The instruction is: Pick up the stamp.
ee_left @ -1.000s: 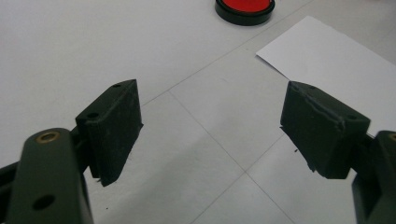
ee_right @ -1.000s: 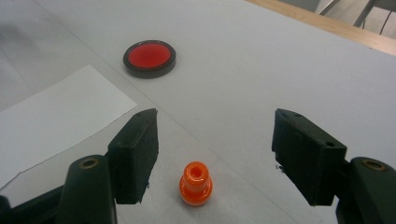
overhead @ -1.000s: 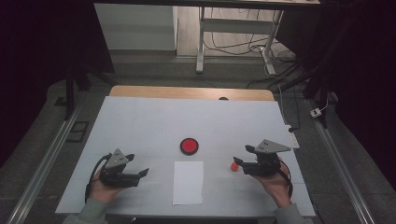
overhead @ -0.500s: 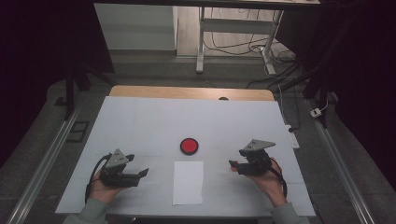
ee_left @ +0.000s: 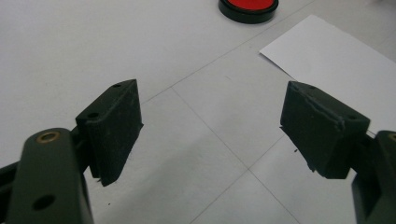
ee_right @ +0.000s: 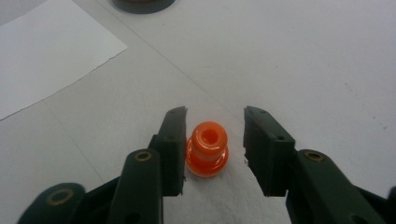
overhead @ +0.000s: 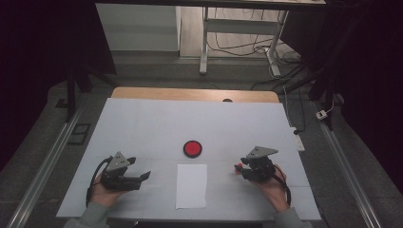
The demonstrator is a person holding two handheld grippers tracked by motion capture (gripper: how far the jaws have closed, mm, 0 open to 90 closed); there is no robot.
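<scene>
Orange spool-shaped piece [ee_right: 207,155] stands upright on the white worktop [overhead: 142,123], between the jaws of the right gripper [ee_right: 212,142], at the near right of the worktop. In the right gripper view the jaws stand partly apart with the piece in the gap; the left jaw is just beside it or touching, and the right jaw is clear of it, so the piece is not clamped. The piece has a round hollow top and a wider base. In the high view it shows as a small red-orange spot [overhead: 237,166] at the tip of the right gripper [overhead: 242,167], which a person's right hand [overhead: 271,187] holds low over the worktop, a grey three-cornered plate on top of it.

At the near left, the person's left hand [overhead: 102,192] holds the left gripper [overhead: 142,175], pointing right toward a sheet of white paper [overhead: 191,186] that lies flat at the near middle. In the left gripper view the jaws of the left gripper [ee_left: 210,126] are wide apart, with bare worktop between them. A red disc with a black rim [overhead: 192,148] lies just beyond the far edge of the paper, near the middle of the worktop, well apart from both grippers. The far edge of the worktop shows a strip of bare wood [overhead: 190,94].
</scene>
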